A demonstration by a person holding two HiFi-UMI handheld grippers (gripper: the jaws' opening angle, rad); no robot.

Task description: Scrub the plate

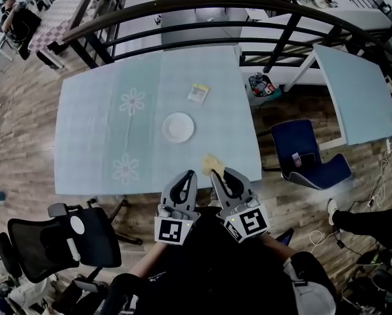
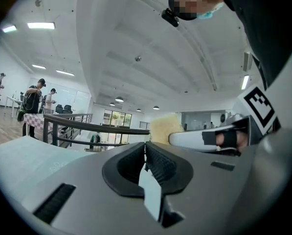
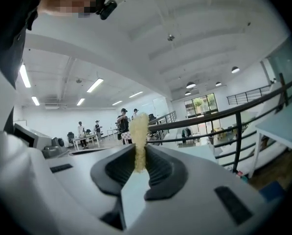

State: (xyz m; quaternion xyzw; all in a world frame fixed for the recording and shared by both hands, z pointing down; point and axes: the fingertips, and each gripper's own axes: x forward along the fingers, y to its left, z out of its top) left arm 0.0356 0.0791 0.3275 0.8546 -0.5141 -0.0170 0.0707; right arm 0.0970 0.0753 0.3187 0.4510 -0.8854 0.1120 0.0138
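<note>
At the bottom centre of the head view we see both grippers side by side, tips pointing up the frame over the near edge of the table. A black office chair sits at lower left. The left gripper has its jaws pressed together with nothing between them, and in its own view the ribbed pads meet. The right gripper, just beside it, is clamped on a thin yellow sponge. In the right gripper view the sponge stands up out of the jaws. Further up, near the middle of the frame, the white plate lies flat on the pale blue table — apart from both grippers and from the sponge. Beyond it lies a small yellow-and-white packet. A blue chair stands at the right, and a dark railing curves across the top.
</note>
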